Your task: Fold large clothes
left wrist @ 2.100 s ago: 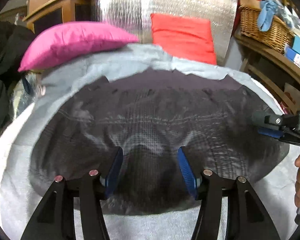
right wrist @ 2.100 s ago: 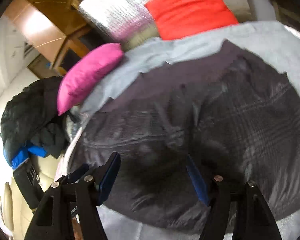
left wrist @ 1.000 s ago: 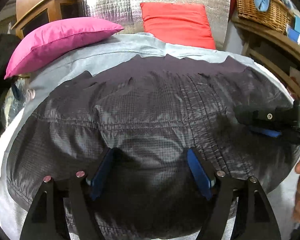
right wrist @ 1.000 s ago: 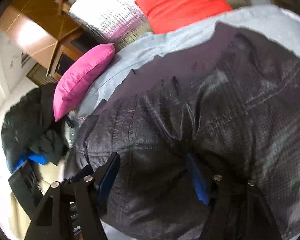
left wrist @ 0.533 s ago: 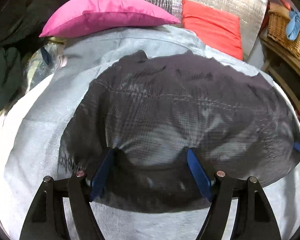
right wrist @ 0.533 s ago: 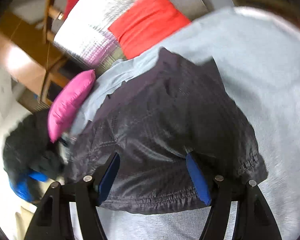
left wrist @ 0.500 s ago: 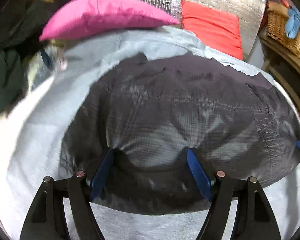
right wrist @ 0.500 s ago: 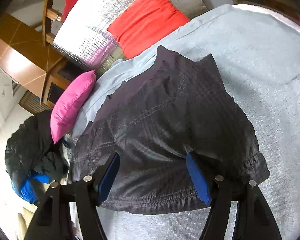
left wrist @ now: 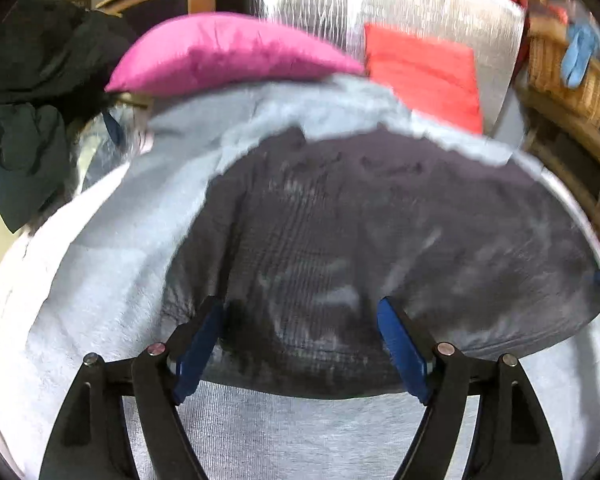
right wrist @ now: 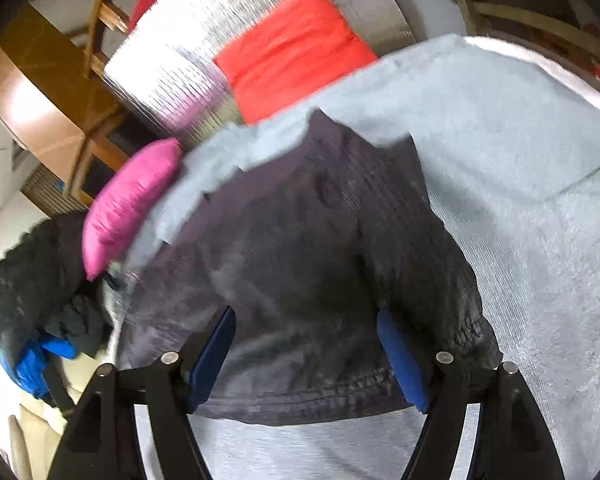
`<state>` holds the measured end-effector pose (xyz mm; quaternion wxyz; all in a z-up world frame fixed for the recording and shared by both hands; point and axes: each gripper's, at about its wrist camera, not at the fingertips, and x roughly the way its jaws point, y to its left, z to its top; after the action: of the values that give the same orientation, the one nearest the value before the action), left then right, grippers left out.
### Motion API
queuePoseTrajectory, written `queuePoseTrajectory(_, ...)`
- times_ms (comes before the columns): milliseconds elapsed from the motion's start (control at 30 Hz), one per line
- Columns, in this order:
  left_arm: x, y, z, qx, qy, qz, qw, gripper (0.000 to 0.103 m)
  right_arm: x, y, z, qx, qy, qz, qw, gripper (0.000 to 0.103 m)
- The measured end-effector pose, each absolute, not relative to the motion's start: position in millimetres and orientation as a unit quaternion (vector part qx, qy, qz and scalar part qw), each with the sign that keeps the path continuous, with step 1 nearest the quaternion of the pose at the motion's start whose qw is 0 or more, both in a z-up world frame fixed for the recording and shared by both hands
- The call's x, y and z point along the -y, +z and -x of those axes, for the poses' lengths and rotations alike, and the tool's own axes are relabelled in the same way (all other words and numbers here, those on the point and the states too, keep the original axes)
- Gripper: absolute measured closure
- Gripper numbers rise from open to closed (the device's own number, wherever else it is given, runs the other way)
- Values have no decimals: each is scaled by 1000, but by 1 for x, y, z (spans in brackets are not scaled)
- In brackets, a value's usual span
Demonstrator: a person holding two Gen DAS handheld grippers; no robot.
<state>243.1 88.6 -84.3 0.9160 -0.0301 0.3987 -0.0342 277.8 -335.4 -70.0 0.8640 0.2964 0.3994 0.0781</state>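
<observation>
Grey fleece cover (left wrist: 112, 280) is carrying the folded dark garment (left wrist: 380, 232), lying under both spread grippers, left (left wrist: 300, 344) and right (right wrist: 306, 354), whose jaws have just been widening, pinching nothing. Farther, pink cushion (left wrist: 228, 52) and red cushion (left wrist: 424, 72) are leaning on silver padding (left wrist: 380, 8). Garment is lying flatter than before.

Dark garment (left wrist: 380, 232): thin woven cloth, fine grid texture, faint sheen, stitched hem. Grey cover (left wrist: 112, 280): soft, matt, ribbed fabric. Pink cushion (left wrist: 228, 52) and red cushion (left wrist: 424, 72): smooth cloth, slight lustre. Backing panel (right wrist: 180, 60): crinkled, reflective silver foil. Basket (left wrist: 564, 76): rough woven wicker. Cabinet (right wrist: 32, 108): polished wood. Gripper pads (right wrist: 400, 360): matt blue.
</observation>
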Motion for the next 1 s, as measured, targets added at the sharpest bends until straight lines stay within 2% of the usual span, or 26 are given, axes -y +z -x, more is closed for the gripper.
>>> queuePoseTrajectory(67, -100, -86, -241, -394, -23, 49, 918, 23, 336, -69, -277, -394, 75, -285, 871, 26)
queuePoseTrajectory(167, -108, -106, -250, -435, -21, 54, 899, 23, 339, -92, -284, -422, 74, -277, 860, 26)
queuePoseTrajectory(400, -134, -68, -248, -391, -23, 75, 917, 23, 355, -57, -274, -384, 85, -289, 873, 26)
queuePoseTrajectory(567, -173, -65, -283, -409, -19, 120, 905, 23, 390, -41, -285, -385, 65, -272, 879, 26)
queuePoseTrajectory(1000, -192, -106, -351, -488, -91, 219, 840, 23, 417, -92, -355, -469, 104, -312, 820, 26)
